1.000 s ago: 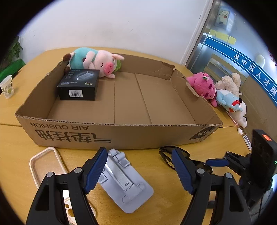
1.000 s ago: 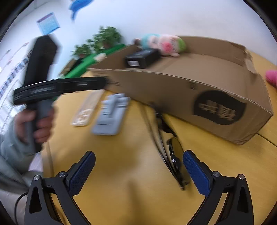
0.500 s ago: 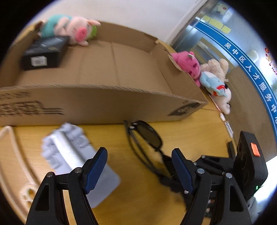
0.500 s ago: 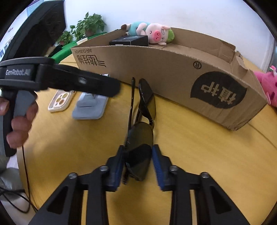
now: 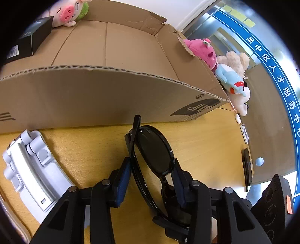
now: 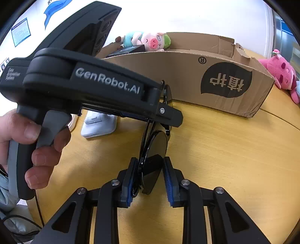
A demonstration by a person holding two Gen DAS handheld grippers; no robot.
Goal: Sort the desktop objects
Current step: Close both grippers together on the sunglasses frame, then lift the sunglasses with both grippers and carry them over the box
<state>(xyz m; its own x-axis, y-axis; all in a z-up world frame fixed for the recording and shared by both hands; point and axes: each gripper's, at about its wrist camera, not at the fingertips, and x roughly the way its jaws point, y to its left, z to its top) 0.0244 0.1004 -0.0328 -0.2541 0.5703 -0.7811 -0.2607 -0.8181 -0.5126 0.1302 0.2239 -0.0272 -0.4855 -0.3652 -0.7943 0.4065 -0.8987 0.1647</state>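
Black sunglasses [image 5: 153, 150] lie folded on the yellow wooden table [image 5: 202, 142], just in front of the cardboard box [image 5: 93, 93]. My left gripper [image 5: 151, 165] is closing around one lens, and its blue pads touch the folded temples on one side and the lens rim on the other. My right gripper [image 6: 150, 161] is shut on the other lens of the sunglasses [image 6: 157, 142]. In the right wrist view a hand [image 6: 37, 140] holds the left gripper [image 6: 168, 116], which reaches in from the left over the far lens.
The open box [image 6: 168, 75] holds a pig plush [image 5: 67, 13] and a small black carton [image 5: 30, 41] at its far left. A grey phone stand [image 5: 31, 169] lies left of the sunglasses. Pink and pale plush toys [image 5: 202, 50] sit right of the box. A dark phone [image 5: 247, 167] lies near the table's right edge.
Both grippers dropped onto the sunglasses. The right one closed on the near lens first. The left one moved right from above the phone stand and has narrowed around the other lens.
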